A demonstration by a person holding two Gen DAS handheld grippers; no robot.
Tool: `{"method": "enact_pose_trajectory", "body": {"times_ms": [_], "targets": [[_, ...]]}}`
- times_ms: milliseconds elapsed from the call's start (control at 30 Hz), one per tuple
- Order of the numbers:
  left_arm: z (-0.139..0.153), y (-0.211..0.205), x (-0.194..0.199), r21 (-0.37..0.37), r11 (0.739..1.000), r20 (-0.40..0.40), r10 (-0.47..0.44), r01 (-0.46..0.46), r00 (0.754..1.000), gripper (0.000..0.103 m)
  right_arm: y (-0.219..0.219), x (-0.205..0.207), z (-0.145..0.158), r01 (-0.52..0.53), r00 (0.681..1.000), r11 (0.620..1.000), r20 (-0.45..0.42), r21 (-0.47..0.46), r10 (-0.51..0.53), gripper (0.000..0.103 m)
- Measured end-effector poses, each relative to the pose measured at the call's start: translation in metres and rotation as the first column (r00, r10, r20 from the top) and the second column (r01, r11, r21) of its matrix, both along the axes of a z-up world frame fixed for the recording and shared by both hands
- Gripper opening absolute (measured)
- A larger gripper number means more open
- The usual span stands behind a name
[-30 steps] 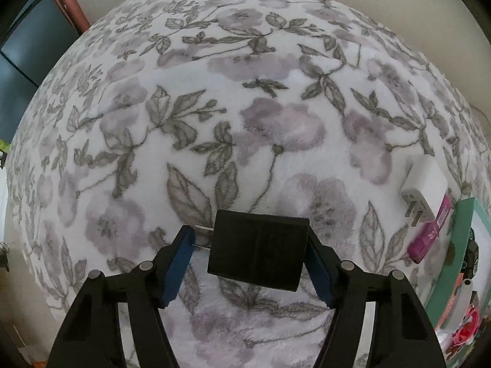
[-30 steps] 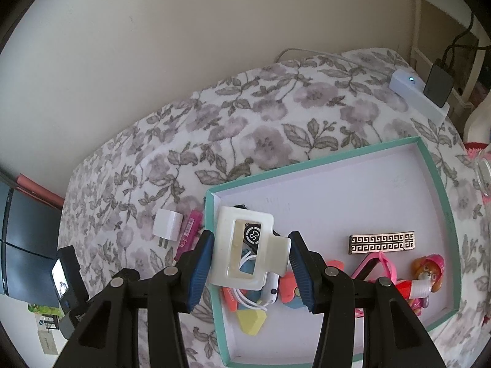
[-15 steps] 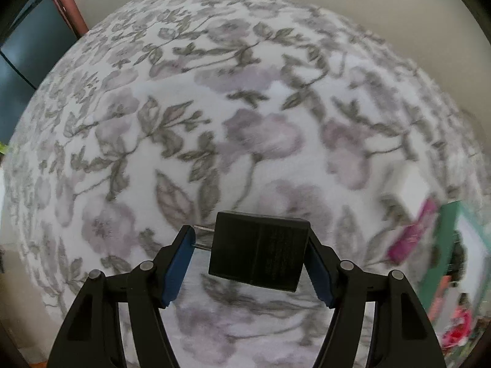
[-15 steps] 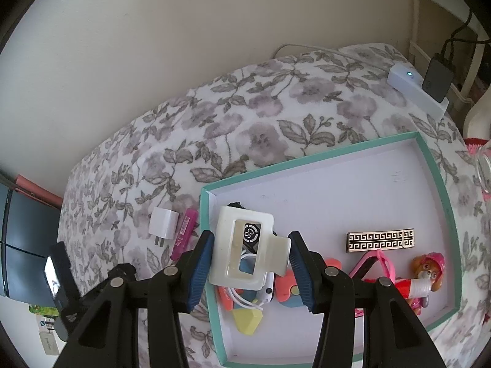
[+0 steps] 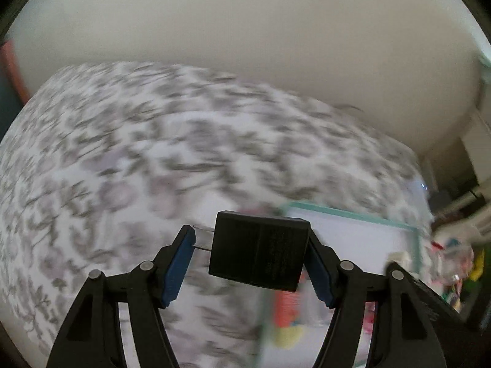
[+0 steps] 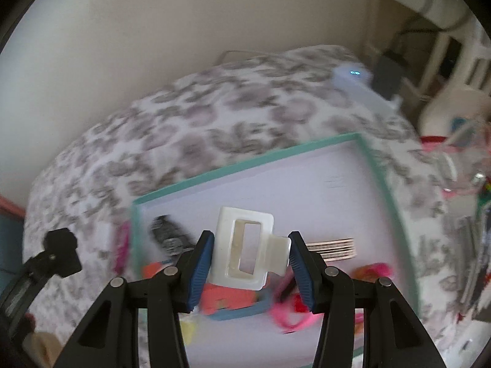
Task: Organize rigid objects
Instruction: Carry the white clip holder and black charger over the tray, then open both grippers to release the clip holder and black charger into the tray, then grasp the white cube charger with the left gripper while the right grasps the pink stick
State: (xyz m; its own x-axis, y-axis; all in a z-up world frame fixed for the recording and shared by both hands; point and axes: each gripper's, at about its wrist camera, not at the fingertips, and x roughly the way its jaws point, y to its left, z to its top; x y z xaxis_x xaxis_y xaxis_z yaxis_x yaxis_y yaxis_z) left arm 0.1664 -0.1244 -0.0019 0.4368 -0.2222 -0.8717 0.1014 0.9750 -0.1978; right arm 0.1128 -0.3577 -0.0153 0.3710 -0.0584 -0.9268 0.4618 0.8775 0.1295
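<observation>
The left gripper (image 5: 251,263) pinches a black charger (image 5: 259,254); the right gripper (image 6: 250,271) jaws clamp a white hair claw (image 6: 245,253) above the teal-rimmed tray (image 6: 245,165).

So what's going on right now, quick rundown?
Left gripper shut on black charger. Right gripper shut on white clip, over teal tray. Nothing blocking.

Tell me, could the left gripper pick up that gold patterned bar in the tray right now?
Probably not: the left gripper is shut on the black charger, so its jaws are full. The gold bar lies uncovered in the teal tray.
</observation>
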Motion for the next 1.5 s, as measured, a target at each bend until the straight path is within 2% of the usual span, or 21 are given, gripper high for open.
{"method": "enact_pose_trajectory", "body": {"times_ms": [133, 233, 367, 600, 633, 667, 733, 833, 933, 1000, 1033, 1100, 1133, 1233, 1367, 1500], "targets": [[0.0, -0.053, -0.012, 0.009, 0.993, 0.016, -0.119, 0.119, 0.993, 0.07, -0.027, -0.01, -0.006, 0.081, 0.996, 0.995, -0.035, -0.052, -0.083, 0.052], [-0.006, -0.08, -0.016, 0.022, 0.985, 0.018, -0.173, 0.172, 0.985, 0.07, -0.041, -0.017, -0.01, 0.12, 0.991, 0.99, -0.056, -0.075, -0.124, 0.052], [-0.02, -0.096, -0.016, 0.004, 0.98, -0.011, -0.2, 0.2, 0.98, 0.07, -0.053, -0.021, -0.017, 0.148, 0.985, 0.984, -0.078, -0.094, -0.156, 0.053], [-0.031, -0.103, -0.02, 0.023, 0.974, -0.024, -0.224, 0.225, 0.974, 0.073, -0.055, -0.02, -0.026, 0.154, 0.982, 0.984, -0.097, -0.084, -0.162, 0.054], [-0.031, -0.101, -0.018, 0.015, 0.975, -0.027, -0.22, 0.22, 0.975, 0.08, -0.055, -0.02, -0.026, 0.156, 0.982, 0.984, -0.095, -0.085, -0.164, 0.056], [-0.031, -0.099, -0.017, 0.013, 0.977, -0.026, -0.212, 0.212, 0.977, 0.087, -0.055, -0.02, -0.025, 0.159, 0.981, 0.983, -0.093, -0.09, -0.168, 0.063], [-0.029, -0.094, -0.015, 0.011, 0.981, -0.021, -0.195, 0.196, 0.981, 0.087, -0.055, -0.021, -0.024, 0.167, 0.981, 0.981, -0.087, -0.096, -0.176, 0.07], [-0.027, -0.085, -0.011, -0.005, 0.985, -0.026, -0.175, 0.175, 0.984, 0.088, -0.057, -0.022, -0.021, 0.177, 0.98, 0.981, -0.082, -0.076, -0.183, 0.07], [-0.02, -0.074, -0.008, -0.013, 0.99, -0.013, -0.142, 0.142, 0.99, 0.094, -0.057, -0.023, -0.015, 0.178, 0.981, 0.981, -0.065, -0.08, -0.184, 0.071], [-0.013, -0.065, -0.005, -0.016, 0.993, 0.008, -0.115, 0.115, 0.993, 0.095, -0.057, -0.023, -0.009, 0.175, 0.982, 0.981, -0.052, -0.086, -0.18, 0.071], [-0.011, -0.062, -0.004, -0.017, 0.994, 0.015, -0.104, 0.104, 0.994, 0.095, -0.056, -0.023, -0.005, 0.172, 0.984, 0.981, -0.04, -0.084, -0.176, 0.073], [-0.007, -0.053, 0.0, -0.016, 0.997, 0.027, -0.08, 0.081, 0.996, 0.097, -0.055, -0.023, 0.001, 0.17, 0.985, 0.982, -0.022, -0.078, -0.172, 0.083], [-0.005, -0.047, 0.002, -0.01, 0.998, 0.035, -0.066, 0.066, 0.997, 0.102, -0.055, -0.023, 0.004, 0.17, 0.985, 0.983, -0.009, -0.075, -0.171, 0.088], [-0.002, -0.029, 0.008, 0.012, 1.0, 0.059, -0.023, 0.022, 0.998, 0.103, -0.052, -0.022, 0.009, 0.163, 0.987, 0.984, 0.011, -0.072, -0.163, 0.09], [-0.004, 0.0, 0.018, 0.03, 0.998, 0.068, 0.052, -0.054, 0.996, 0.103, -0.045, -0.017, 0.011, 0.14, 0.99, 0.987, 0.023, -0.073, -0.139, 0.101], [-0.013, 0.031, 0.027, 0.015, 0.992, 0.047, 0.123, -0.123, 0.991, 0.103, -0.03, -0.01, 0.012, 0.09, 0.996, 0.992, 0.033, -0.087, -0.087, 0.103]]}}
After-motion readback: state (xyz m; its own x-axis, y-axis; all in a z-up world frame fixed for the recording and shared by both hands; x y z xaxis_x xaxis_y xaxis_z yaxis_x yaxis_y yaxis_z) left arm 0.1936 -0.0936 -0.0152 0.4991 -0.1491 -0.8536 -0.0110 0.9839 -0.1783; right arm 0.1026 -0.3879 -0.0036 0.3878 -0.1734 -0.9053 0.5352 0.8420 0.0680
